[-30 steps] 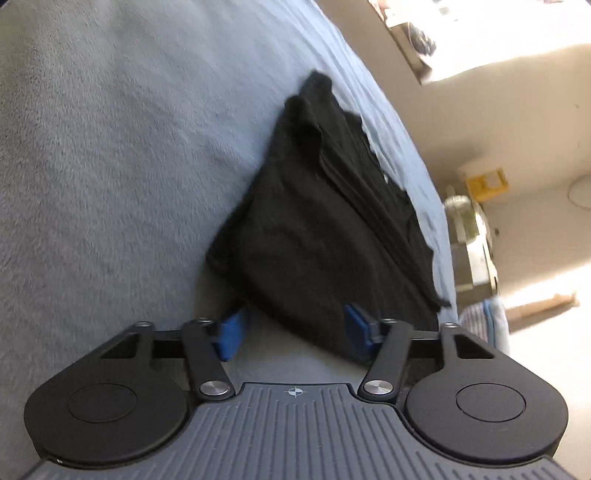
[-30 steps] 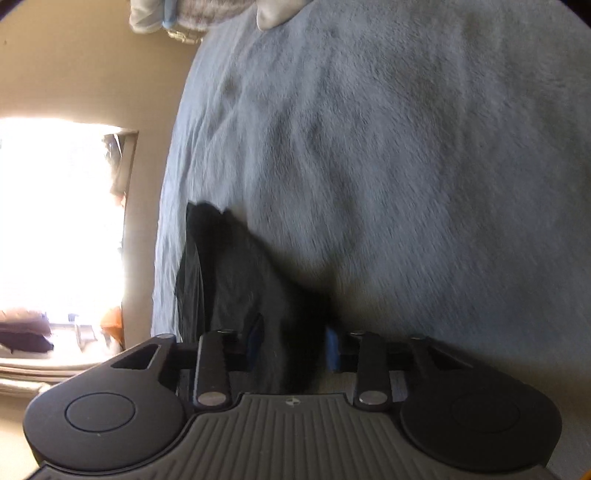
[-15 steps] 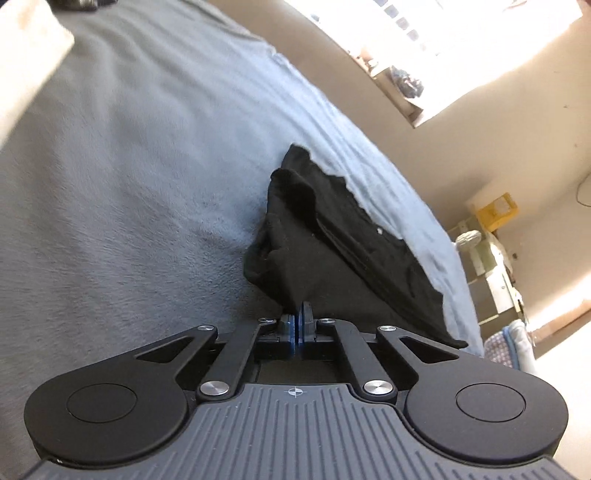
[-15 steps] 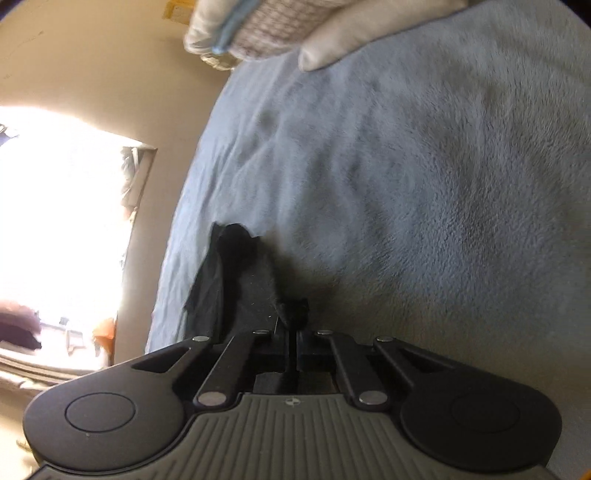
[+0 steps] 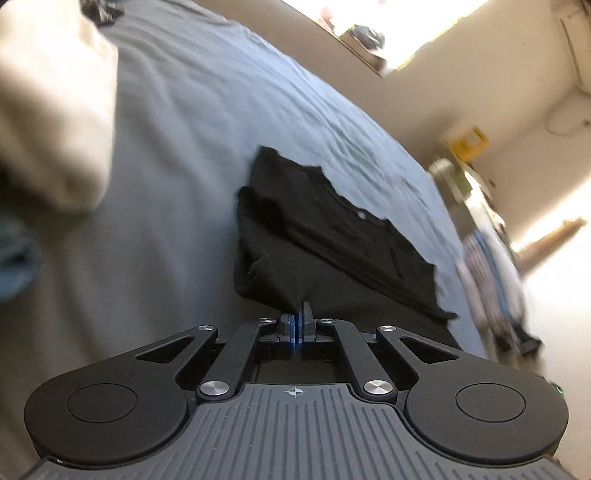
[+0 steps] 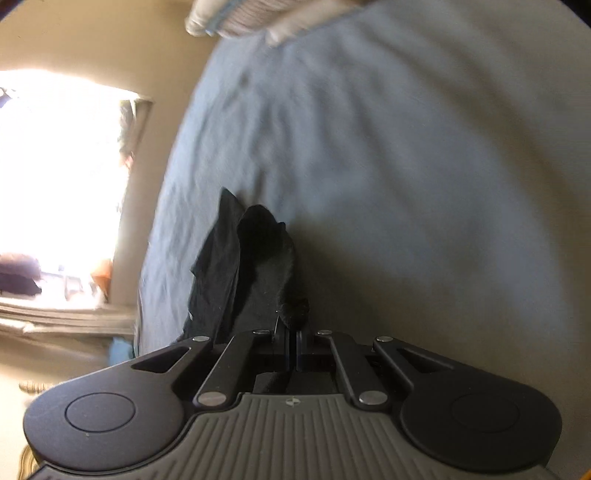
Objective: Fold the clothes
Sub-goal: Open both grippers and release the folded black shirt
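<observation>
Garment: a black garment (image 5: 332, 240) is laid on the bed, partly folded, with layered edges and a jagged far hem seen in the left wrist view.
Garment, right wrist view: the same black garment (image 6: 255, 273) is seen edge-on as a narrow raised fold running away from the gripper; its layered flat spread is not shown here.
Left gripper: the left gripper (image 5: 297, 316) is closed, and the near edge of the garment is pinched between its blue-padded fingers.
Right gripper: the right gripper (image 6: 291, 332) is closed, and a bunched corner of the garment is clamped at its fingertips.
Bed: the garment is carried by a bed covered in a grey-blue blanket (image 5: 184, 140), which is wrinkled in both views (image 6: 406, 166).
Left wrist view only: a blurred beige pillow (image 5: 55, 122) is seen at the upper left, a yellow box (image 5: 467, 142) on furniture beyond the bed, and striped cloth (image 5: 487, 273) at the right edge.
Right wrist view only: a bright window (image 6: 59, 177) is seen at the left, and pale folded fabric (image 6: 266, 18) at the top edge of the bed.
</observation>
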{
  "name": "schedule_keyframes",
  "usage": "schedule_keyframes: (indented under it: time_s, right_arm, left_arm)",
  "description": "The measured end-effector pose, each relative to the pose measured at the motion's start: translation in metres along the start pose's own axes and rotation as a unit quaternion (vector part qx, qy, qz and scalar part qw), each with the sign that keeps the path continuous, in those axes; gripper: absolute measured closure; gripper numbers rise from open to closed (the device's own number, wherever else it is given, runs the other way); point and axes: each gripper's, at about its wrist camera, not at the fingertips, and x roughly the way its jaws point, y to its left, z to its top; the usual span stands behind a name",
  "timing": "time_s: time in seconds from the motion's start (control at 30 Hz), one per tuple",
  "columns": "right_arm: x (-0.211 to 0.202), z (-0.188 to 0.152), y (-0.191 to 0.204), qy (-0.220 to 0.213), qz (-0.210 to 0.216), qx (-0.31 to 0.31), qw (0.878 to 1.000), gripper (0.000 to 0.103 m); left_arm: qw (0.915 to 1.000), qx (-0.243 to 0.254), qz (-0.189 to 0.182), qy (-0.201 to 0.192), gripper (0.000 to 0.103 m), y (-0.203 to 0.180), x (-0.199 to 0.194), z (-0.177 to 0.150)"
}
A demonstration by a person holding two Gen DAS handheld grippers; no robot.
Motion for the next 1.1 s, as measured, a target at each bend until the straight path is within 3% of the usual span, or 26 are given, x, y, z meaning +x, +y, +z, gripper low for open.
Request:
schedule_keyframes:
  time_s: [0.13, 0.27, 0.33, 0.37, 0.47, 0.5, 0.67, 0.77, 0.9, 1.0, 1.07, 1.1]
  right_arm:
    - [-0.028, -0.018, -0.029, 0.032, -0.018, 0.030, 0.999, 0.101]
    - [-0.028, -0.019, -0.063, 0.060, -0.012, 0.102, 0.993, 0.097]
    - [-0.032, -0.018, -0.071, 0.054, -0.006, 0.119, 0.991, 0.093]
    - [-0.036, -0.018, -0.073, 0.047, -0.005, 0.120, 0.992, 0.090]
    - [-0.060, -0.020, -0.077, 0.015, -0.003, 0.111, 0.994, 0.071]
    - [-0.067, -0.020, -0.077, 0.003, -0.001, 0.104, 0.995, 0.071]
    - [-0.097, -0.026, -0.052, -0.040, -0.001, 0.005, 0.999, 0.069]
    - [-0.114, -0.040, -0.018, -0.059, 0.012, -0.091, 0.994, 0.062]
    - [-0.135, -0.063, 0.026, -0.083, 0.028, -0.208, 0.974, 0.057]
    - [-0.141, -0.077, 0.062, -0.091, 0.048, -0.289, 0.952, 0.057]
    - [-0.139, -0.084, 0.084, -0.090, 0.062, -0.330, 0.938, 0.057]
    - [-0.138, -0.087, 0.096, -0.089, 0.071, -0.345, 0.932, 0.057]
  left_arm:
    - [0.9984, 0.010, 0.009, 0.054, 0.103, 0.011, -0.016, -0.036]
    - [0.9948, 0.050, 0.047, 0.075, 0.100, 0.019, -0.006, -0.061]
    - [0.9926, 0.065, 0.069, 0.077, 0.100, 0.023, -0.010, -0.068]
    - [0.9922, 0.064, 0.078, 0.072, 0.095, 0.024, -0.014, -0.071]
    - [0.9934, 0.055, 0.089, 0.047, 0.067, 0.023, -0.028, -0.078]
    - [0.9933, 0.057, 0.093, 0.038, 0.062, 0.020, -0.032, -0.081]
    - [0.9901, 0.094, 0.101, 0.026, 0.060, 0.002, -0.034, -0.090]
    - [0.9887, 0.106, 0.106, 0.011, 0.060, -0.006, -0.039, -0.092]
    - [0.9869, 0.119, 0.107, -0.022, 0.059, -0.015, -0.059, -0.086]
    - [0.9833, 0.132, 0.114, -0.052, 0.059, -0.021, -0.083, -0.074]
    - [0.9755, 0.163, 0.130, -0.072, 0.059, -0.024, -0.109, -0.062]
    - [0.9672, 0.189, 0.150, -0.079, 0.059, -0.026, -0.124, -0.052]
